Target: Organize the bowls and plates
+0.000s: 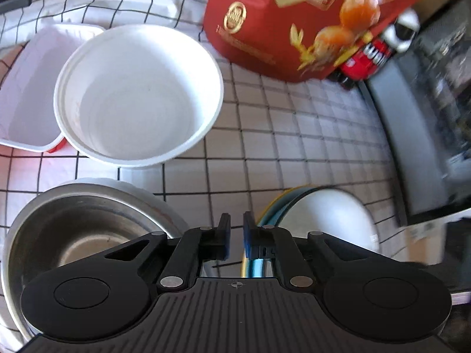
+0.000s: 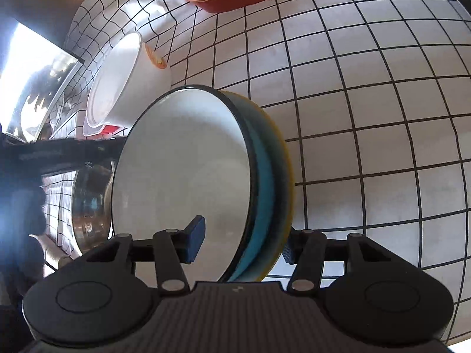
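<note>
My right gripper [image 2: 240, 242] is shut on a stack of plates [image 2: 188, 176]: a white dark-rimmed one on top, then blue and yellow ones, gripped at the near rim. The stack also shows in the left wrist view [image 1: 326, 220], low right. My left gripper [image 1: 235, 235] is empty, its jaws nearly together, above the table between a steel bowl [image 1: 79, 229] on the left and the stack. A large white bowl [image 1: 138, 94] sits ahead of it, with a white rectangular container [image 1: 32, 88] at its left. The white bowl [image 2: 117, 79] and steel bowl [image 2: 91, 206] show in the right wrist view.
A red gift box [image 1: 306, 17] with orange prints stands at the back, a red-labelled dark bottle [image 1: 365, 58] beside it. The table has a white cloth with a black grid [image 1: 294, 135]. A grey appliance [image 1: 426, 117] borders the right side.
</note>
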`<state>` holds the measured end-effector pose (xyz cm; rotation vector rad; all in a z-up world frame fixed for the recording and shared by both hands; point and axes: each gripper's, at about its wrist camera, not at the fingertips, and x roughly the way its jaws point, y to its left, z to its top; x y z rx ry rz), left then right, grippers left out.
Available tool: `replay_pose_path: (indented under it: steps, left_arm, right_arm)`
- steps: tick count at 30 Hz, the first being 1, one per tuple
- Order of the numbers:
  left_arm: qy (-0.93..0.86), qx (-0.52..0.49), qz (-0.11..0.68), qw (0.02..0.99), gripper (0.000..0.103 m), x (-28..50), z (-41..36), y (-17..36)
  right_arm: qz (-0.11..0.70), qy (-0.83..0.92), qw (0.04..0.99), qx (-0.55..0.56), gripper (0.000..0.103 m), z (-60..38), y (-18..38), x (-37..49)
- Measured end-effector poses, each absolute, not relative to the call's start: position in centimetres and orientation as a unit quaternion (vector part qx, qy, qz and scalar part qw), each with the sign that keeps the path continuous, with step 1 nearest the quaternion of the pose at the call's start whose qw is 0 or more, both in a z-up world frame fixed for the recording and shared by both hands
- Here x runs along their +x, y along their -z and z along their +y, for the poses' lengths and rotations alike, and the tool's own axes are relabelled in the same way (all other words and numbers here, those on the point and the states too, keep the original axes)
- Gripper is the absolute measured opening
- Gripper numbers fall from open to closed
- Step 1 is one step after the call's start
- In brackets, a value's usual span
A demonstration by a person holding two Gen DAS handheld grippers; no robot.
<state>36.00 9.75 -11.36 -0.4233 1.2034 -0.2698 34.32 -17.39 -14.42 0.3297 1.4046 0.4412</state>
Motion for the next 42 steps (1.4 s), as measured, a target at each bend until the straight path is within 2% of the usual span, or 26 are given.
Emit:
replay_pose_path:
  steps: [5, 10, 11, 14, 15, 19, 23, 28, 37, 42]
  left_arm:
    - [0.179, -0.247, 0.53, 0.791, 0.014, 35.1, 10.8, 9.7]
    - [0.184, -0.164, 0.547, 0.8, 0.014, 35.3, 7.8, 9.5]
    - [0.18, -0.145, 0.551, 0.802, 0.016, 35.3, 7.6, 9.7]
    - [0.163, -0.09, 0.568, 0.802, 0.035, 35.4, 6.2, 10.6]
    - [0.158, -0.076, 0.572, 0.802, 0.038, 35.6, 5.7, 10.9]
    - [0.159, -0.069, 0.588, 0.79, 0.035, 36.7, 5.1, 12.7]
    - [0.165, -0.106, 0.607, 0.77, 0.032, 37.6, 5.1, 14.5]
    - [0.162, -0.105, 0.608, 0.77, 0.046, 37.7, 4.2, 14.3]
    - [0.149, -0.155, 0.6, 0.77, 0.047, 38.9, 4.8, 14.4]
    - [0.156, -0.171, 0.574, 0.786, 0.047, 38.1, 6.1, 12.9]
  right_arm:
    - [0.64, -0.194, 0.729, 0.147, 0.053, -17.8, 14.6, 34.7]
    - [0.641, -0.196, 0.729, 0.141, 0.053, -17.9, 14.5, 34.8]
    - [0.64, -0.198, 0.729, 0.14, 0.053, -17.8, 14.5, 34.8]
    - [0.641, -0.2, 0.728, 0.139, 0.053, -17.6, 14.5, 34.6]
    - [0.642, -0.201, 0.727, 0.14, 0.052, -17.5, 14.5, 34.6]
    - [0.644, -0.207, 0.723, 0.14, 0.05, -17.0, 14.7, 34.5]
    - [0.643, -0.203, 0.725, 0.14, 0.048, -16.8, 14.8, 35.0]
    - [0.633, -0.2, 0.736, 0.131, 0.047, -16.7, 14.6, 36.5]
    - [0.628, -0.185, 0.747, 0.115, 0.047, -16.5, 14.7, 38.4]
    - [0.594, -0.171, 0.783, 0.068, 0.047, -16.5, 12.7, 37.9]
